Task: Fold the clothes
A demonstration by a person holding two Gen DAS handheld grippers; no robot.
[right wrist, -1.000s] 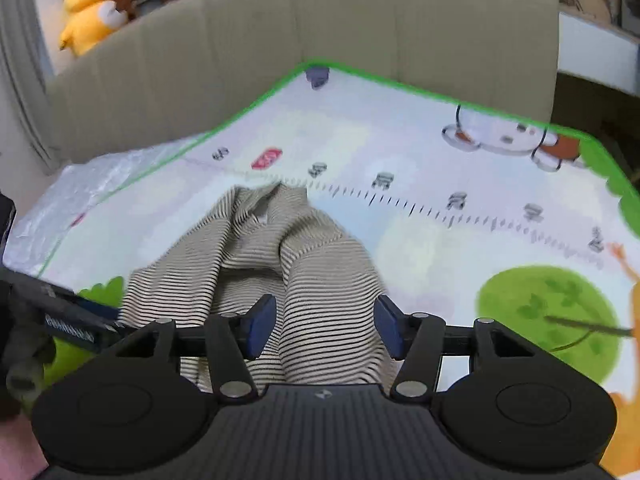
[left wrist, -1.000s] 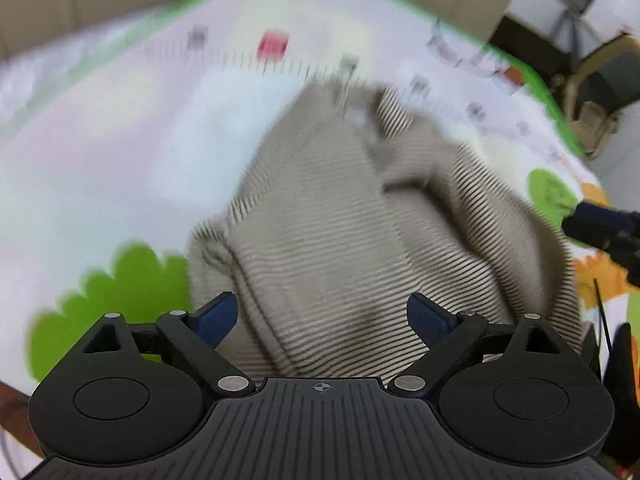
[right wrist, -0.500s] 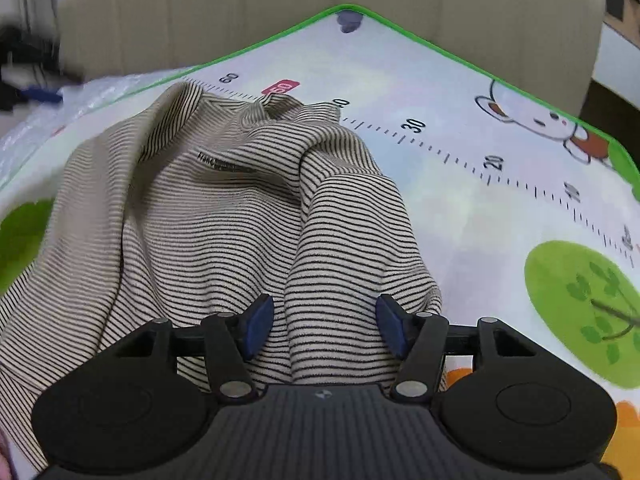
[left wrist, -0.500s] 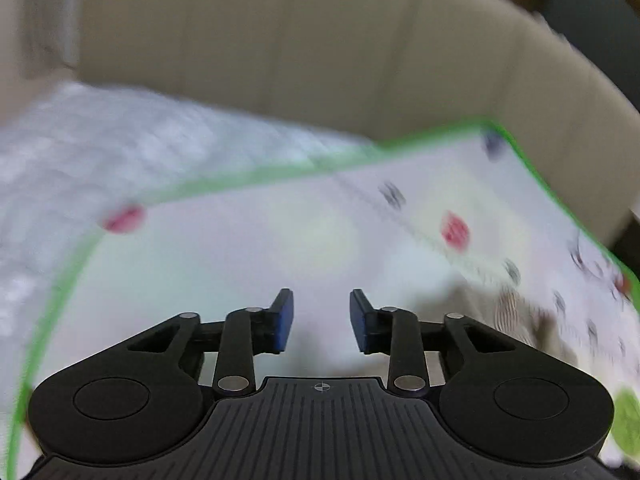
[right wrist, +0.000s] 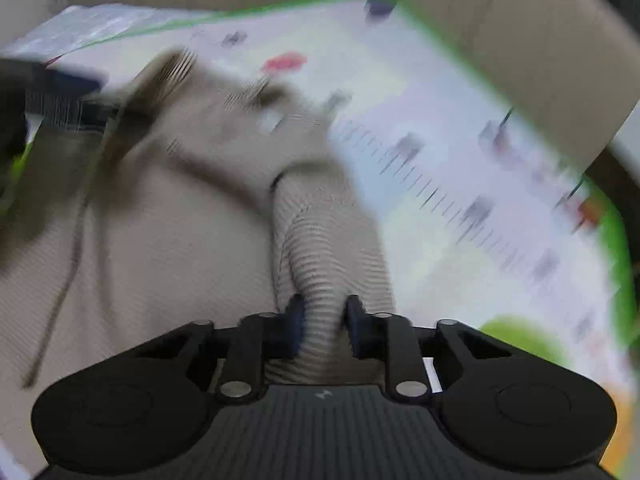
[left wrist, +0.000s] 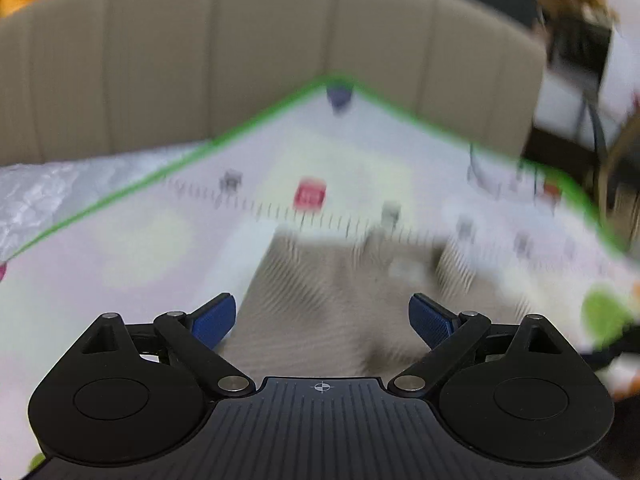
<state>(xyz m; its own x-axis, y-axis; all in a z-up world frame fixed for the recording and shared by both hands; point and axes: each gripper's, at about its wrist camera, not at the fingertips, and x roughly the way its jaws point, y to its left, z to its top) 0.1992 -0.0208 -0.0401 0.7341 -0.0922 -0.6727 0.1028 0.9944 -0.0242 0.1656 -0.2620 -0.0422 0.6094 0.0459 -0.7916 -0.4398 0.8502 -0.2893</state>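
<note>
Striped beige top (right wrist: 168, 240) lies crumpled and unfolded at centre frame, right gripper (right wrist: 322, 330) closing on a bunched fold, left gripper (left wrist: 322, 322) opening, empty.

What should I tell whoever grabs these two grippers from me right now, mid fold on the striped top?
Right gripper: jaws closing, pinching a bunched fold of the striped top.
Left gripper: jaws opening wide, nothing between them, over the top's near edge.
The top lies crumpled on the play mat, in front of the beige sofa back.
Done: one fold gripped on the right. Left: grip with the left, spread it flat, then fold.
</note>
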